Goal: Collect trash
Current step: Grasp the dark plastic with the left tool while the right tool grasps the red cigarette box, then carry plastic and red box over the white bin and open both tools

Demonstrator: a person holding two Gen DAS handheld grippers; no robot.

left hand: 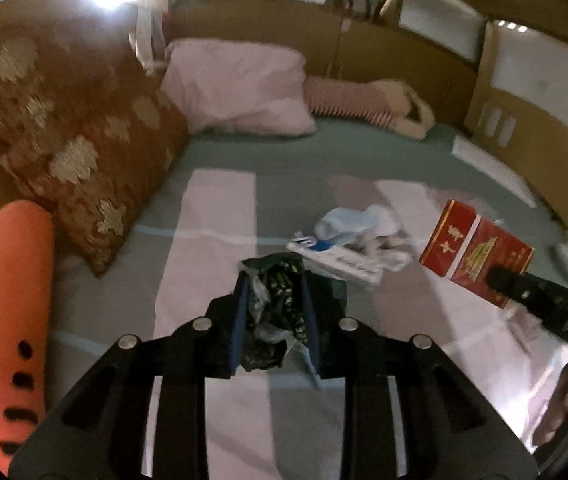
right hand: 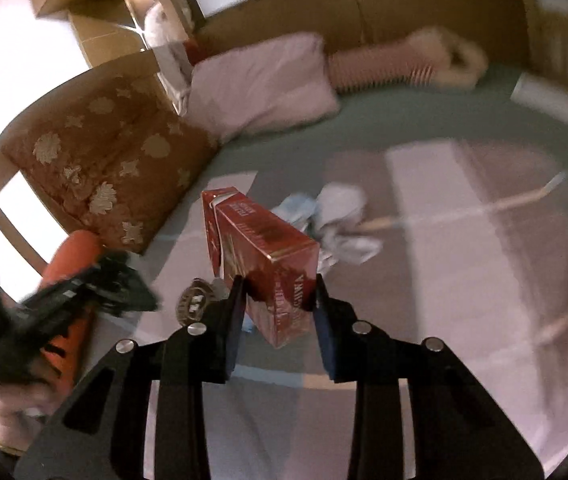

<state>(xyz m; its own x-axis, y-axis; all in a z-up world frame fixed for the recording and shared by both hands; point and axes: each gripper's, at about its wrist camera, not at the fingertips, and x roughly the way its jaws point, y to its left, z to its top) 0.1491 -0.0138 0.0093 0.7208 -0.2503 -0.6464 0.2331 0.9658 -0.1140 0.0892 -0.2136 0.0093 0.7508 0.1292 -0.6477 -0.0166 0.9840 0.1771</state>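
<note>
My left gripper (left hand: 273, 280) is shut on a crumpled dark green wrapper (left hand: 279, 312) with clear plastic in it, lifted above the bed. My right gripper (right hand: 277, 282) is shut on a red carton box (right hand: 267, 264), held tilted above the bed; the same red carton box (left hand: 472, 252) shows at the right of the left wrist view with the right gripper's black finger (left hand: 524, 284) across it. On the bed lies a pile of trash (left hand: 348, 240): pale blue and white crumpled tissue and a flat white-blue packet. The tissue pile (right hand: 332, 220) lies beyond the box.
A striped pink, grey and green bed sheet (left hand: 219, 216) covers the bed. A brown floral cushion (left hand: 71, 148), an orange bolster (left hand: 7, 300), a pink pillow (left hand: 239, 88) and a striped plush toy (left hand: 364, 104) lie at its far side. A round metal disc (right hand: 195, 304) sits left of my right fingers.
</note>
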